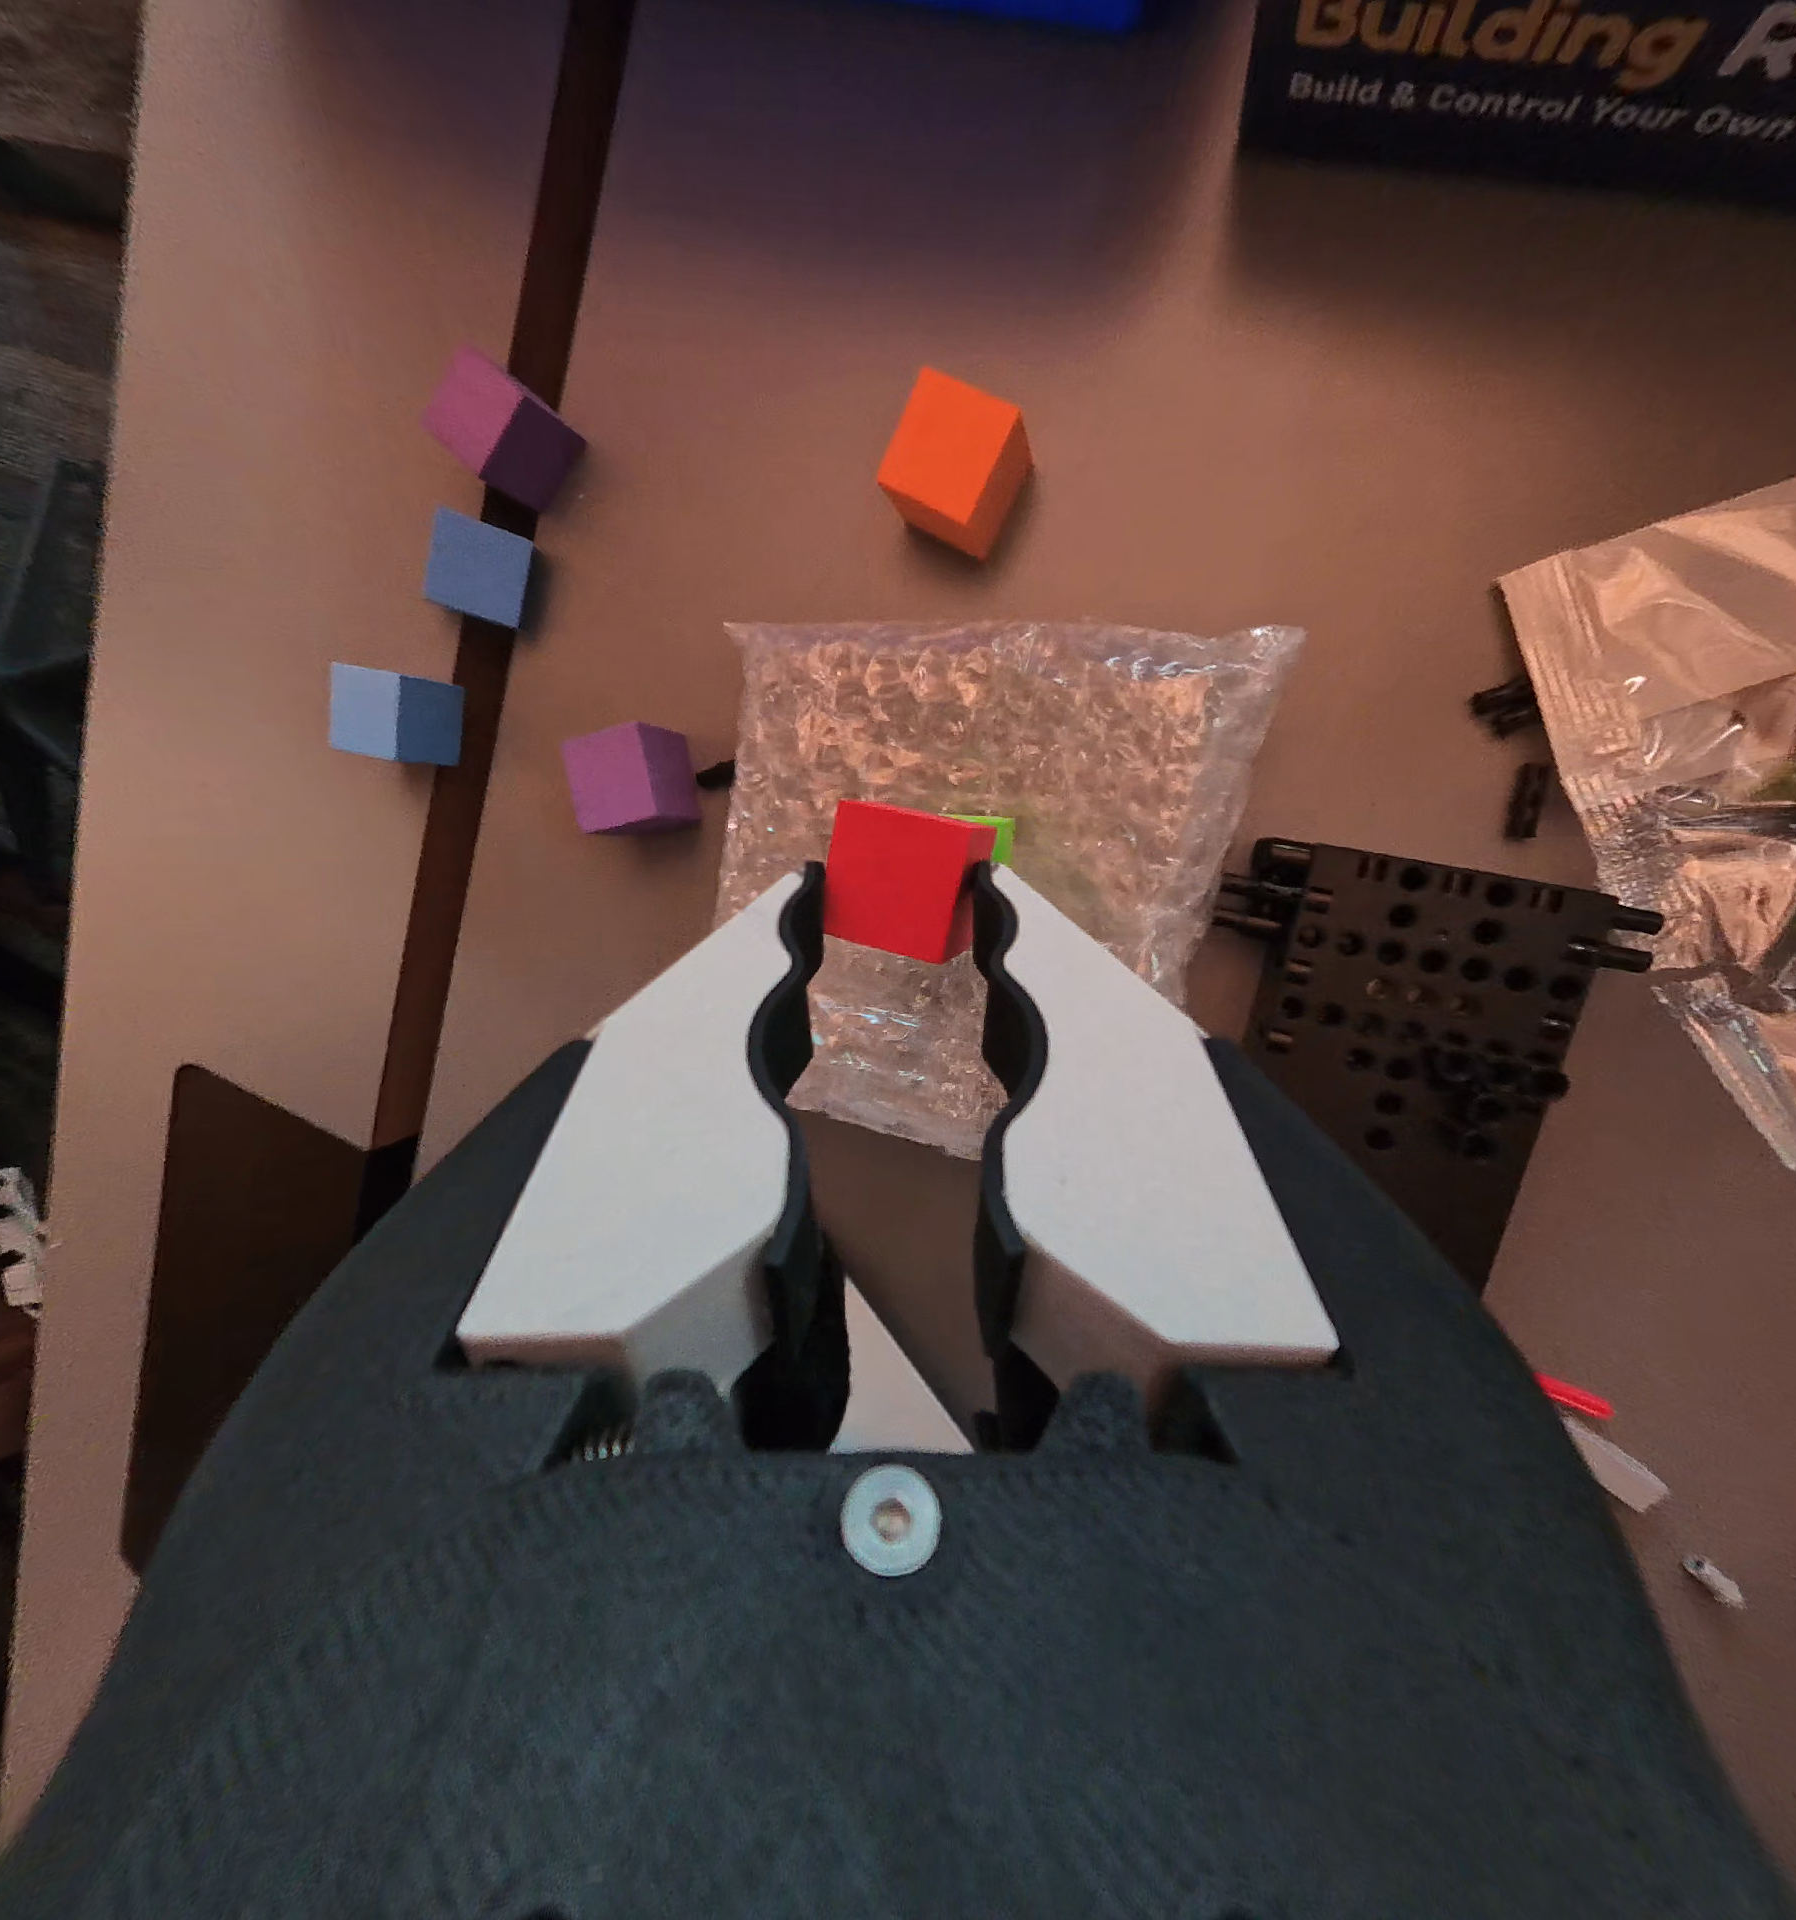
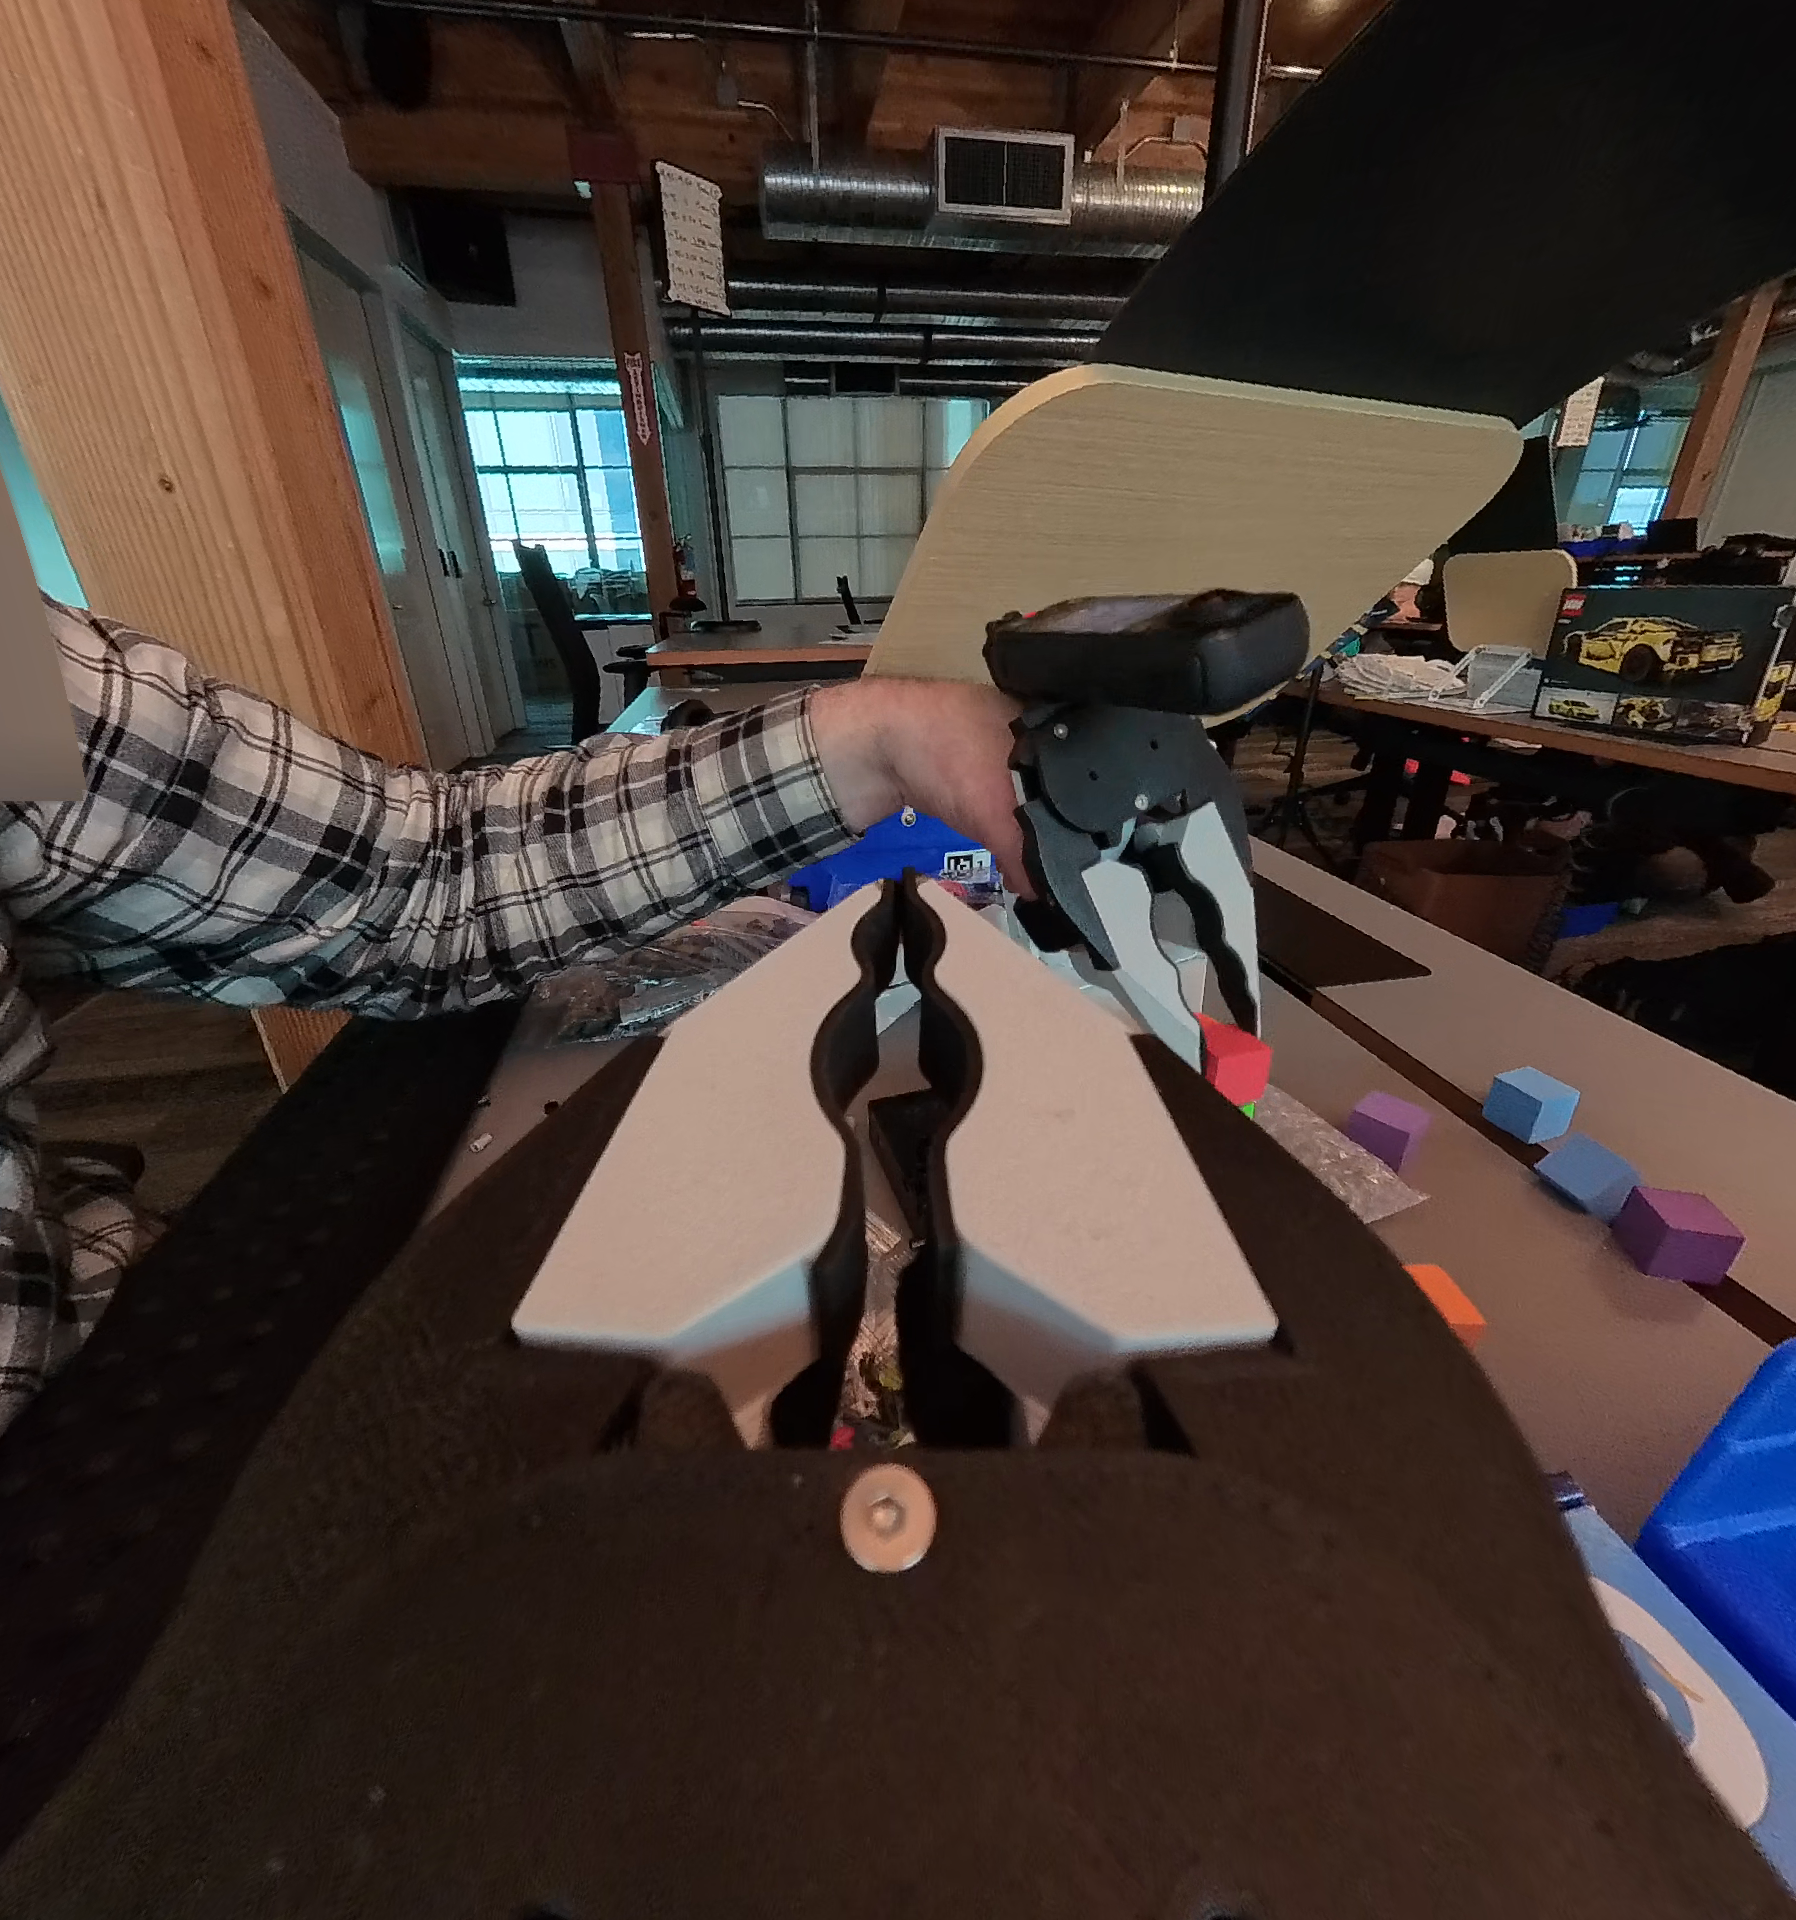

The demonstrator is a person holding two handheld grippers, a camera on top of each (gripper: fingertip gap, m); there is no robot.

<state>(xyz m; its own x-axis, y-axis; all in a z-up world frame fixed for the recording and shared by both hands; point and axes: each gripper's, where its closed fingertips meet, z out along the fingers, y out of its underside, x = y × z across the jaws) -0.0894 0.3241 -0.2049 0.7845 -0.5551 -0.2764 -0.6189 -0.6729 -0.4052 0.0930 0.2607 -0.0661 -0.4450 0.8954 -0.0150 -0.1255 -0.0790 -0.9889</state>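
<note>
The left tongs (image 1: 896, 883) grip a red cube (image 1: 899, 891) between their tips, one black pad (image 1: 802, 914) pressed on each side face. The cube sits over a green cube (image 1: 996, 836), of which only an edge shows just behind it; whether the two touch cannot be told. Under both lies a bubble-wrap bag (image 1: 987, 748) on the bench (image 1: 1133, 395). Right of the tongs lies a black perforated plate (image 1: 1393, 997); farther right, a clear plastic bag (image 1: 1694, 727). To the left, beyond the tips, sit a purple cube (image 1: 629, 777), two blue cubes (image 1: 395, 712), and another purple one (image 1: 504, 426). Ahead, well apart, rests an orange cube (image 1: 954, 462).

The right tongs (image 2: 904, 896) are closed nearly tip to tip, holding nothing, raised above the bench with a blue bin (image 2: 1777, 1507) to their right.
</note>
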